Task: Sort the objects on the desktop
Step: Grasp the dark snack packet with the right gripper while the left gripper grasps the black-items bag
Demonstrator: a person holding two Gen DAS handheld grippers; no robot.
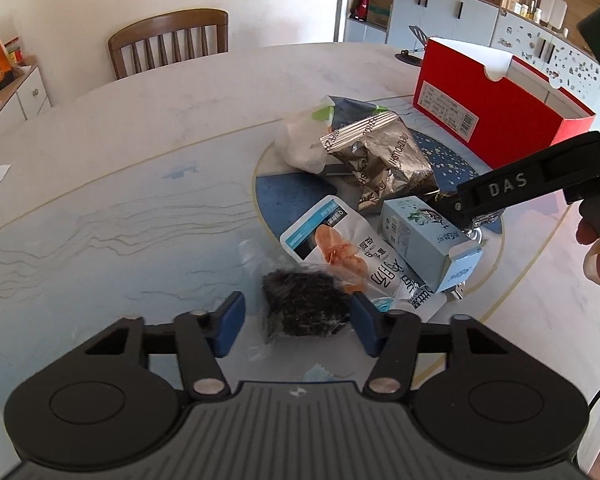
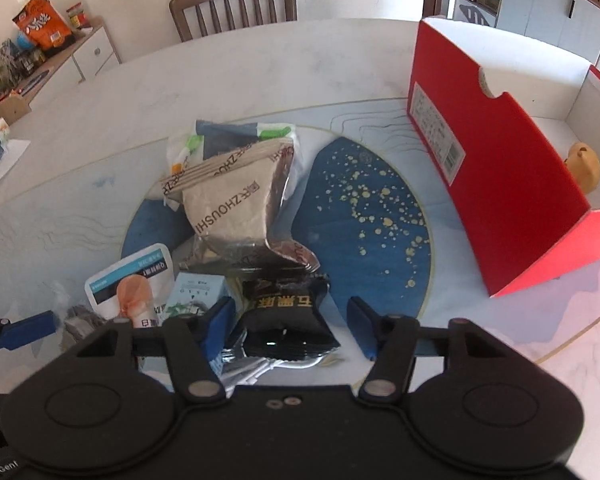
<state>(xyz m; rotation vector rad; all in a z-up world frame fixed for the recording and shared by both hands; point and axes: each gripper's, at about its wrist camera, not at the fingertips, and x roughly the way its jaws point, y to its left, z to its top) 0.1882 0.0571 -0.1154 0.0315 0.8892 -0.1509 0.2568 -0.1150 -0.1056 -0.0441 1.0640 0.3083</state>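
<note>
— What does the left wrist view give you?

— The left gripper (image 1: pixel 296 322) is spread wide, blue pads either side of a dark fuzzy lump in clear wrap (image 1: pixel 304 306) lying on the table (image 1: pixel 100 200). The right pad looks to touch the wrap; I can't be sure through the plastic. Nothing is clamped. Behind it lie a white snack pouch (image 1: pixel 340 248), a pale blue carton (image 1: pixel 424 236), a silver foil bag (image 1: pixel 384 164), and the open red box (image 1: pixel 496 108) further back on the right.

— And the right wrist view?

— The right gripper (image 2: pixel 290 324) is also wide open, its fingers straddling a black snack packet (image 2: pixel 286 320) without pinching it. The carton (image 2: pixel 198 292) sits against the left finger. The foil bag (image 2: pixel 240 204) is just beyond, and a yellow toy (image 2: pixel 584 166) rests inside the red box (image 2: pixel 512 184).
</note>
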